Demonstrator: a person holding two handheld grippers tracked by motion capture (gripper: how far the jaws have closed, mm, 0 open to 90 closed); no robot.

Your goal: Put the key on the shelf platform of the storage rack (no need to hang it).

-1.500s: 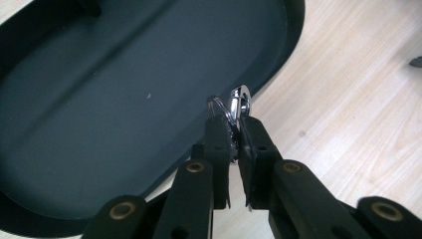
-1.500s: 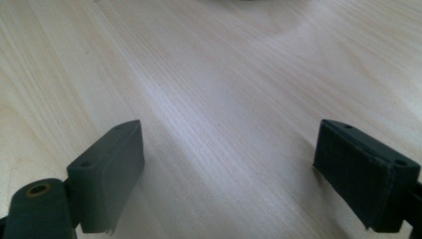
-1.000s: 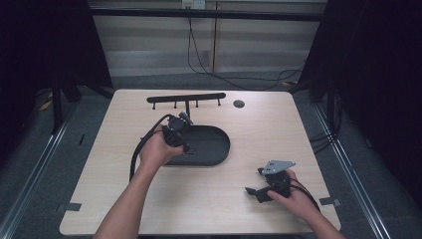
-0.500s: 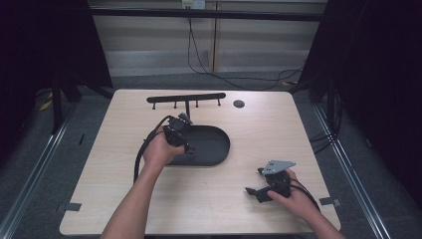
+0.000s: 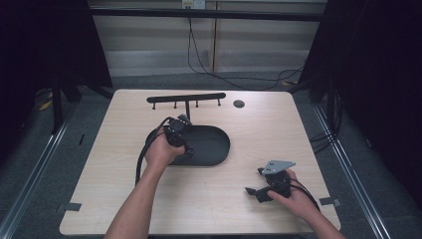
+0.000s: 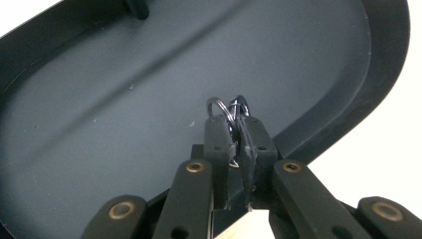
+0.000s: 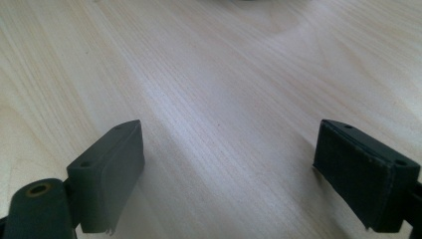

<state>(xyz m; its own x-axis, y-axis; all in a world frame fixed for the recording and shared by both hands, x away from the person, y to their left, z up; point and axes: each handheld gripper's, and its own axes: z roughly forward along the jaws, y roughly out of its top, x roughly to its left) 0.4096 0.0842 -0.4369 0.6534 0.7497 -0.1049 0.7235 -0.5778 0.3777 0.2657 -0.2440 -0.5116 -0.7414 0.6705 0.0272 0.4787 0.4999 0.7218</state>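
A small metal key ring [image 6: 219, 107] with a dark piece hanging from it is pinched between the two pads of the left tongs [image 6: 234, 127], with its loops poking out just past the tips. The tongs are clamped tight on it, which keeps so thin a thing from slipping sideways out of the grip. They point down into the dark oval plastic tray [image 6: 124, 94], so the ring hangs just above the tray's flat floor, near its curved rim; whether it already touches the floor I cannot tell. Held this low and well inside the rim, the ring looks set to be laid in the tray rather than dropped.

In the high view the left tongs [image 5: 175, 133] sit over the tray's near-left end, the hand wrapped around the body and the cable looping off behind.

Beyond the tray, a black bar rack with short pegs [image 5: 186, 97] lies on the pale wooden table [image 5: 124, 199], with a small dark round disc [image 5: 239, 103] beside it.

The right tongs [image 5: 255, 193] rest well apart on the table, the pads spread wide over bare wood [image 7: 224, 124] with nothing between them, parked out of the way.
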